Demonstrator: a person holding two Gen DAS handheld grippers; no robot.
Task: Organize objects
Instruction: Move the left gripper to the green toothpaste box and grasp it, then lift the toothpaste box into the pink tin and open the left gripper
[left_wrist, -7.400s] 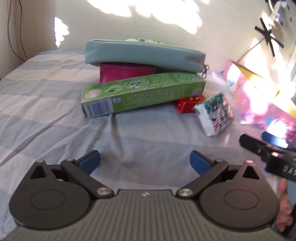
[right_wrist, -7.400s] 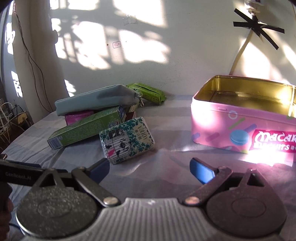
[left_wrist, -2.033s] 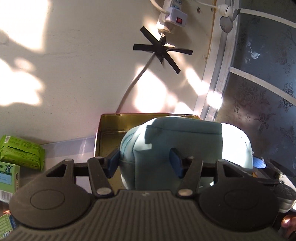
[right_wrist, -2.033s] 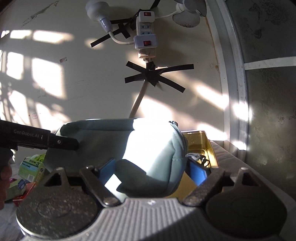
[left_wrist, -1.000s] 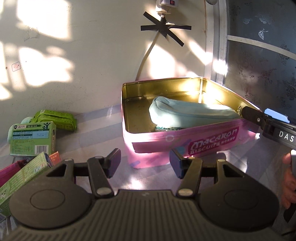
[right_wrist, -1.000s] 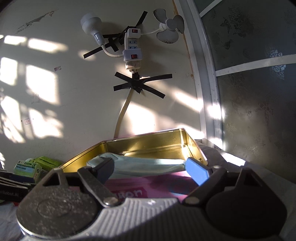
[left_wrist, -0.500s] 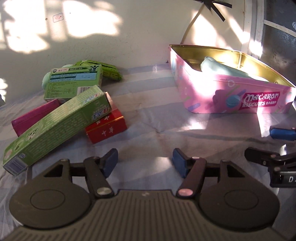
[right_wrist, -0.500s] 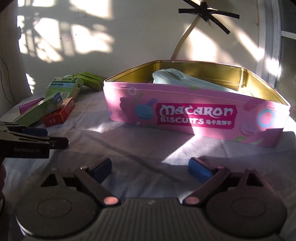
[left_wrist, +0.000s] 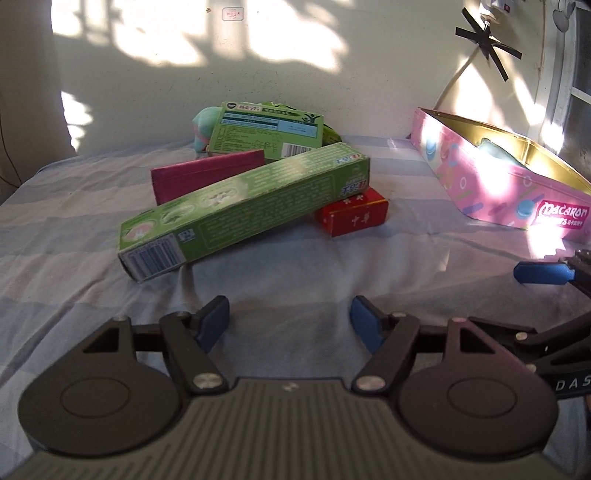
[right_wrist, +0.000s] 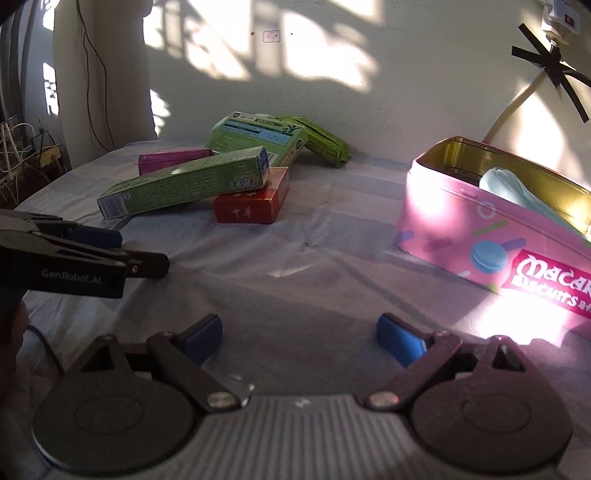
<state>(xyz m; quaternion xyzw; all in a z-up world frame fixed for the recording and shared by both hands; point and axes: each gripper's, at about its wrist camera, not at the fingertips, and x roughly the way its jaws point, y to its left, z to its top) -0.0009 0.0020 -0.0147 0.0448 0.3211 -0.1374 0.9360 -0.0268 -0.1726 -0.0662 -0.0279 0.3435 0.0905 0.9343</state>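
A pink macaron biscuit tin (left_wrist: 491, 192) (right_wrist: 461, 229) stands open at the right, with the light blue pouch (right_wrist: 513, 192) (left_wrist: 496, 153) lying inside it. A pile lies to its left: a long green carton (left_wrist: 240, 206) (right_wrist: 177, 184) leans over a red box (left_wrist: 354, 218) (right_wrist: 255, 203) and a magenta box (left_wrist: 207, 177) (right_wrist: 170, 160). Behind them sits a wider green box (left_wrist: 266, 133) (right_wrist: 258, 140). My left gripper (left_wrist: 290, 323) hovers over bare cloth in front of the pile, jaws opening, nothing between them. My right gripper (right_wrist: 299, 336) is open wide over the cloth, empty.
A green soft pack (right_wrist: 321, 142) lies by the wall behind the pile. A striped cloth (left_wrist: 92, 236) covers the surface. A taped cable (right_wrist: 513, 118) runs up the wall behind the tin. Cables and clutter (right_wrist: 22, 147) stand past the left edge.
Both grippers have swung left and drawn back from the tin toward the pile of boxes. The left jaws have spread wider. The pouch stays in the tin.
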